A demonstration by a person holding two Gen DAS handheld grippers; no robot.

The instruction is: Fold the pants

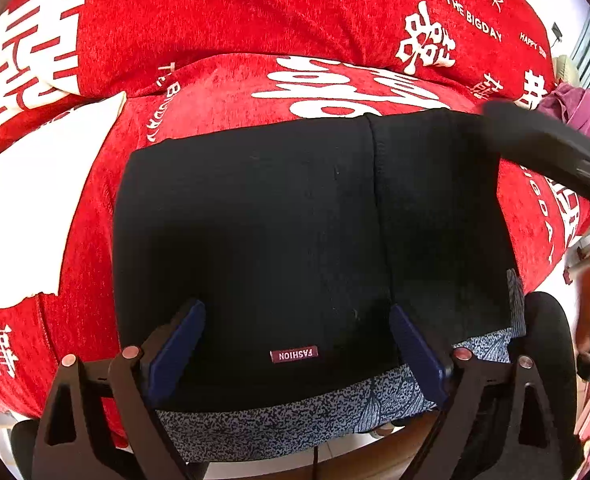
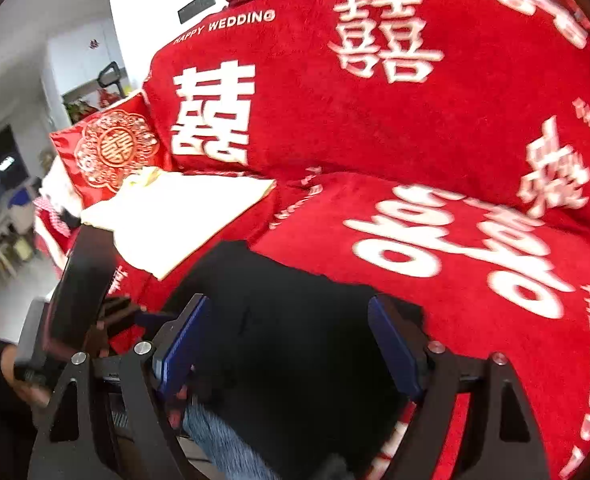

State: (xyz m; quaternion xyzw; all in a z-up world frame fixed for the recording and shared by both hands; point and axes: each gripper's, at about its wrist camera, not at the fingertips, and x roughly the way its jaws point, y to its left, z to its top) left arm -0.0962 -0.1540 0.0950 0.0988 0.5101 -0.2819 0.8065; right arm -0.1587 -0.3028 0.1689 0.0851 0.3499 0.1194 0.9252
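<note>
Red sofa cover (image 1: 255, 20) bears folded black pants (image 1: 255, 220); both hand-held grippers (image 1: 295, 344) (image 2: 287, 348) gape, seemingly gripping nothing.

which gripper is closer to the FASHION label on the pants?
Left. The left gripper hangs open right over the FASHION label, one finger on each side. The right gripper, also open, is above the far side of the black pants, away from the label.

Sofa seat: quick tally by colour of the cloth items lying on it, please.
Black: 1, the folded pants with the speckled grey waistband
White: 1, a folded white cloth to their left
Purple: 1, a crumpled garment at the far right edge
Total: 3, not counting the red sofa cover
</note>
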